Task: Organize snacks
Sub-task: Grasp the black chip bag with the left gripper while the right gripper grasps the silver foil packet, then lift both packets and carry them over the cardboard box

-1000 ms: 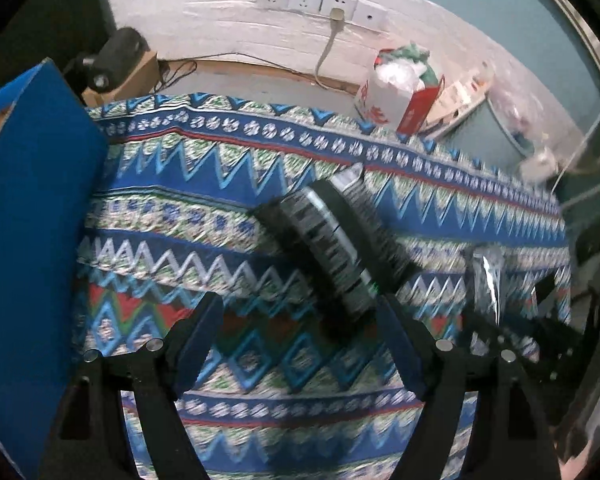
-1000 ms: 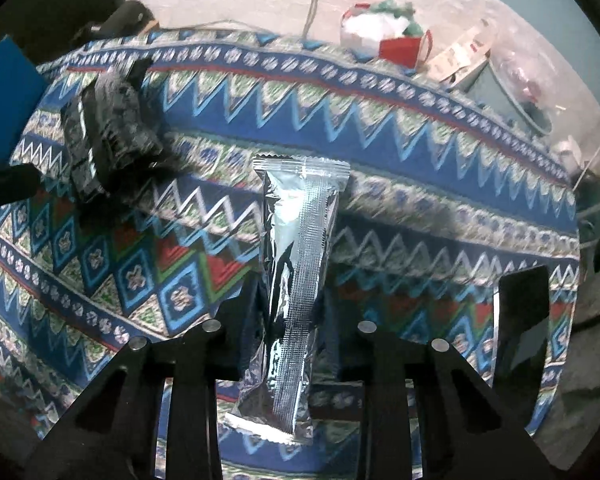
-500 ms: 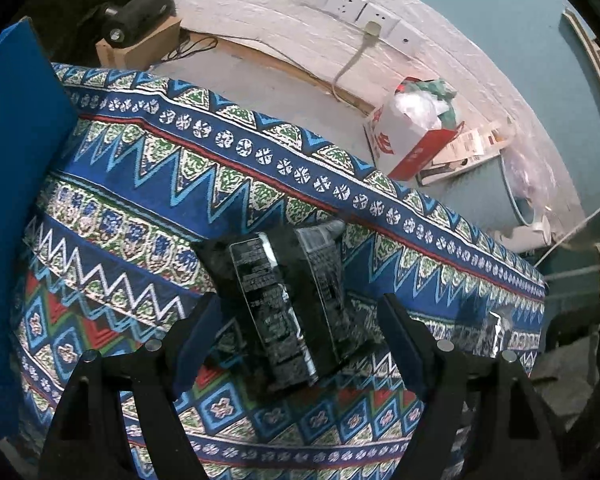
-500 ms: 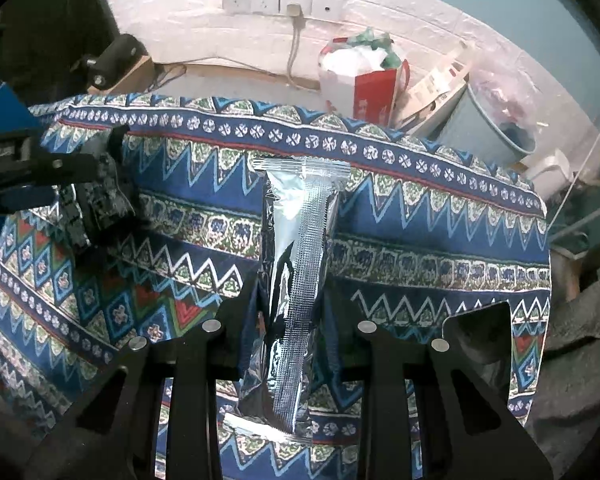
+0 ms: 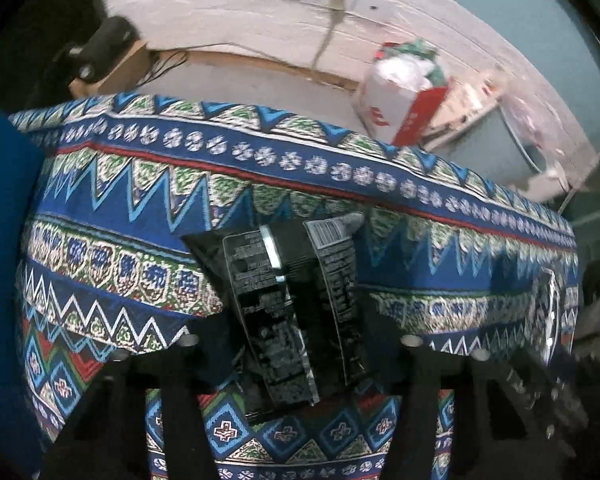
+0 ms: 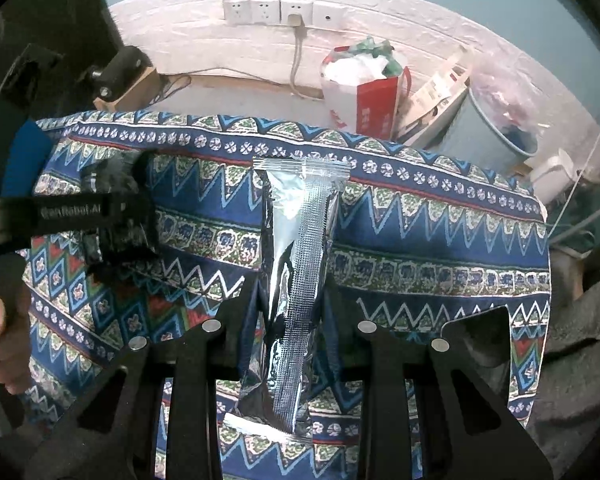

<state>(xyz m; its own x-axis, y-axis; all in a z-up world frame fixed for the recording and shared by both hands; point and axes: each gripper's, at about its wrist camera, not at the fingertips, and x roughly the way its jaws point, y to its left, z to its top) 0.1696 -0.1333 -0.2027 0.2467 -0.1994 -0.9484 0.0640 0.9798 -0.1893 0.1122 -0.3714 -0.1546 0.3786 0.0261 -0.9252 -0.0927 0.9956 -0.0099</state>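
Left gripper: fingers drawn in on a black snack packet, printed back panel and barcode facing the camera. Packet is held above the patterned tablecloth, roughly over the middle of the table; whether its lower end touches the cloth cannot be told. From the right wrist view the same left gripper sits over the left part of the table, packet clamped in it.

Right gripper: closed narrow on a silver foil snack stick, pinched near the lower third, long axis pointing toward the far edge of the table. The stick is lifted off the cloth.

Progress, as a judgement: both snacks are in hand, neither is set down in a final place. No other loose snacks show on the cloth. A blue upright panel stands at the left edge of the table; it may be the container, cannot confirm. Placing both items is left to do.

Surface: table covered in blue, green and red zigzag cloth, draped over the edges.

Room: white brick wall with a row of sockets, one plug with cord. On the floor beyond the far edge, a red and white bag stuffed with paper, then a pale blue bin at far right.
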